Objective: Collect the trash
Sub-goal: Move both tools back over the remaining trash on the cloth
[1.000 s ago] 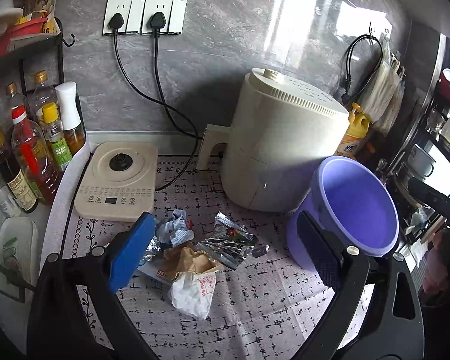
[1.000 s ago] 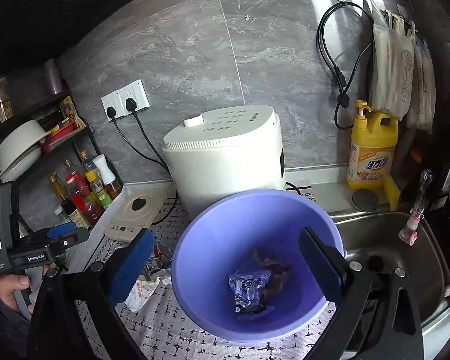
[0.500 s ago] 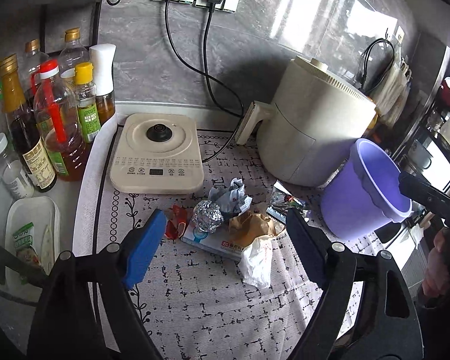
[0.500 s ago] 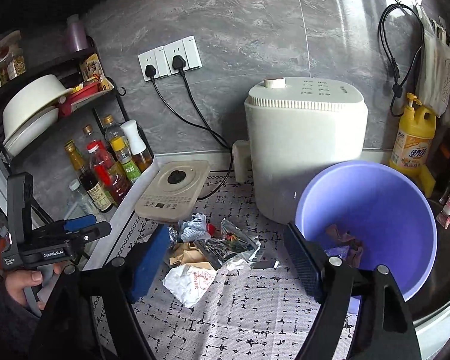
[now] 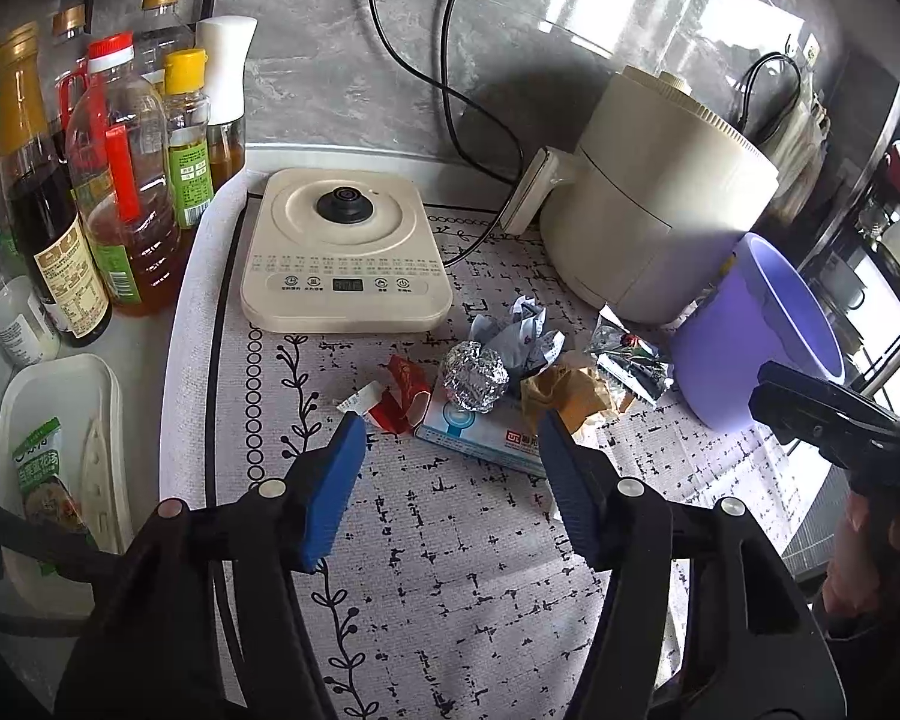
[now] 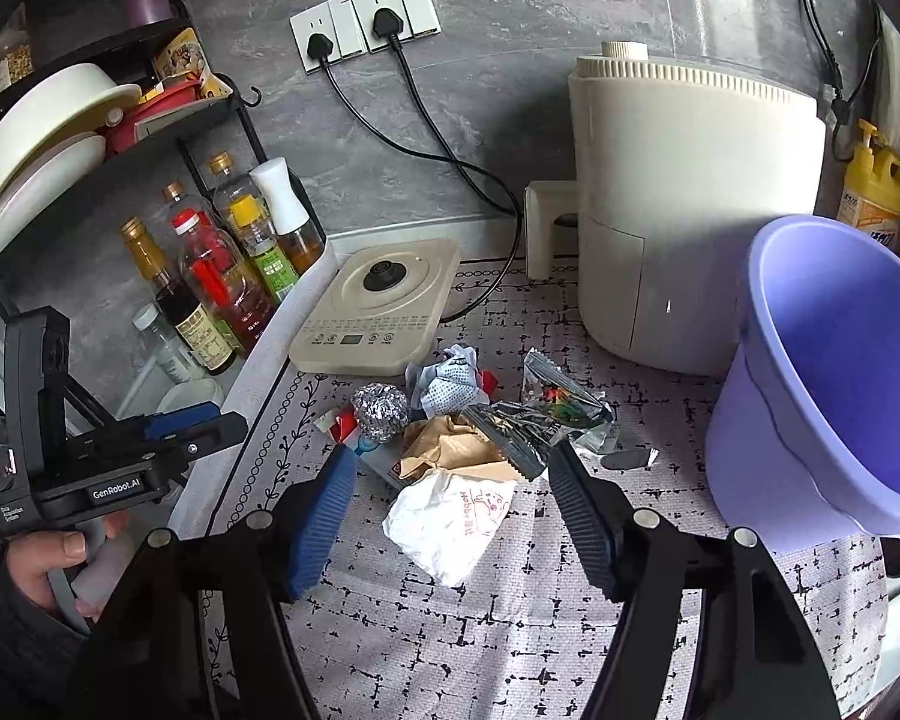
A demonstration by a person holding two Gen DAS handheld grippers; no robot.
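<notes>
- A second before, the left hand-held gripper [image 5: 450, 438] looked at the cooker and bucket from farther back; it had since come in low over the trash pile [image 5: 510, 378], with the bottles [image 5: 114, 180] large at the left.
- The right hand-held gripper [image 6: 447, 474] had faced into the bucket [image 6: 822, 384]; it had swung left to the pile, leaving the bucket at its right edge.
- Both had narrowed from wide open.
- The left hand-held gripper was half spread and closing, empty, its tips just short of the box [image 5: 480, 438] and foil ball [image 5: 474, 375].
- The right hand-held gripper was half spread and closing, holding nothing, with the white wrapper [image 6: 450, 516] seen between its fingers on the desk [image 6: 510, 630].
- The trash lay between the hotplate [image 5: 342, 252] and the bucket.
</notes>
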